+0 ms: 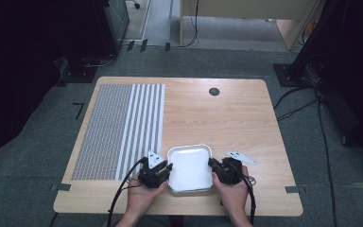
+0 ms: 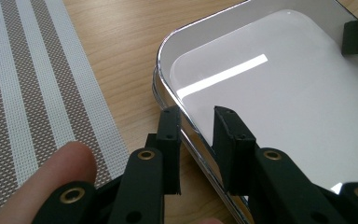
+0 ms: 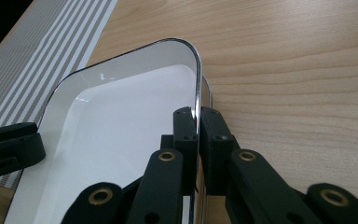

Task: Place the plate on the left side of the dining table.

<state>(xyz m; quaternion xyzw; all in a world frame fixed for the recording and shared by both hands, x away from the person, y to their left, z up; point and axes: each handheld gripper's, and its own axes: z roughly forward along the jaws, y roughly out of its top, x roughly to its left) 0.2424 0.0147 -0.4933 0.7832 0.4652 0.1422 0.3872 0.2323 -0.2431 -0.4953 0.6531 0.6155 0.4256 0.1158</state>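
Clamping the white square metal tray at 3 o'clock, your right tongs are holding; your left tongs are straddling its 9 o'clock rim unclosed, so be squeezing before lifting off the desk.

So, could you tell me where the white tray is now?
In the high view the white tray sits at the table's near edge, between both grippers, right of the striped mat.

Grey carpet floor, probably dim.
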